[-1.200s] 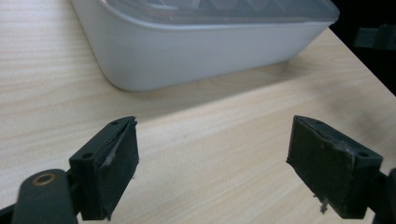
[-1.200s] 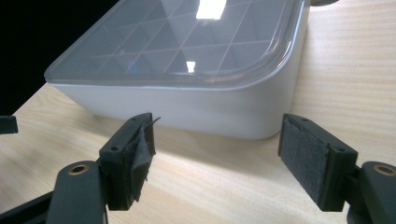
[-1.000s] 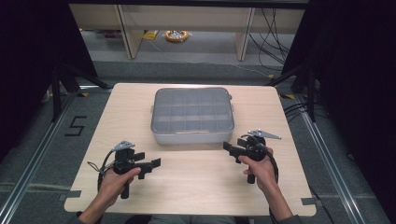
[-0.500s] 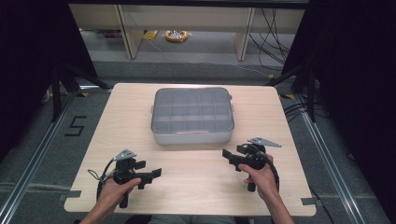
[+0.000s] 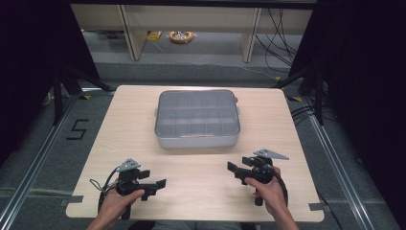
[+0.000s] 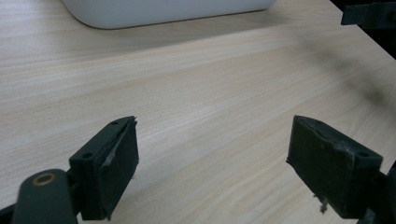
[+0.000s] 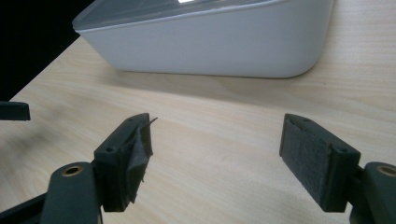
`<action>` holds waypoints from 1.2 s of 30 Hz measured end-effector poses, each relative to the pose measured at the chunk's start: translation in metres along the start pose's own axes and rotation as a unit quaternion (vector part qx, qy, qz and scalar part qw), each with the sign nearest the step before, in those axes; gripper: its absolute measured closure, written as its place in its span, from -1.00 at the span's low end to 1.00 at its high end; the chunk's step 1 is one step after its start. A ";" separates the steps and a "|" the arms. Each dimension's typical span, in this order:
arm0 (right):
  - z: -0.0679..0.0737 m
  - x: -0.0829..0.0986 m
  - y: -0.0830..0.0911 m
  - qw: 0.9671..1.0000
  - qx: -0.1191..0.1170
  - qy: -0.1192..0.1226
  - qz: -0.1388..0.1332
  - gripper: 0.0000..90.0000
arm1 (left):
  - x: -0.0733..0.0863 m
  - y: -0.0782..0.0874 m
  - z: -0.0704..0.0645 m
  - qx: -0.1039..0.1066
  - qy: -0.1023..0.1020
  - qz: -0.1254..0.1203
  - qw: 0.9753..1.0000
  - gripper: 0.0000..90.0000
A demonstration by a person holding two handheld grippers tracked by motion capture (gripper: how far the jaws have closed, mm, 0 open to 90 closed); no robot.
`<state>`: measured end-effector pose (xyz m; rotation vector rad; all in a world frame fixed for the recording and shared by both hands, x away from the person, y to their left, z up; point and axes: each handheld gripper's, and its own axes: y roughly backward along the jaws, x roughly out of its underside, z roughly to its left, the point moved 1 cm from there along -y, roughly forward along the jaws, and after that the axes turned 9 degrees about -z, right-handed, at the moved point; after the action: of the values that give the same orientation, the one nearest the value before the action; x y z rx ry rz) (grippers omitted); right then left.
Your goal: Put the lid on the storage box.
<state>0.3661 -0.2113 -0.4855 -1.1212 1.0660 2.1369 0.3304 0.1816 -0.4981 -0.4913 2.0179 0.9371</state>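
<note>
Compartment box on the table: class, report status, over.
Left hand-held gripper and right hand-held gripper both open, holding nothing. Compartment box lid shut, untouched, mid-table. Bare table between grippers and box.

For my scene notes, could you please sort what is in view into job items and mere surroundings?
Likely job items:
compartment box, lid shut
left hand-held gripper, open
right hand-held gripper, open

Just lying about:
yellow reel on the floor
floor cables

Lab, black curtains (image 5: 28, 72), floor cables (image 5: 277, 28) (taped)
</note>
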 end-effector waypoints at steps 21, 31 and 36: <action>0.009 0.020 0.019 1.000 -0.002 0.007 -0.007 -0.49 | 0.017 0.012 -0.017 0.009 -0.020 0.006 1.000 -0.66; 0.015 0.030 0.030 1.000 -0.001 0.013 0.002 -0.51 | 0.025 0.019 -0.024 0.010 -0.019 0.004 1.000 -0.66; 0.016 0.032 0.035 1.000 -0.001 0.018 0.000 -0.51 | 0.027 0.022 -0.026 0.012 -0.018 0.006 1.000 -0.66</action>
<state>0.3167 -0.2154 -0.4925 -1.1643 1.0808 2.1265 0.2878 0.1758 -0.5013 -0.4474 1.9994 0.9212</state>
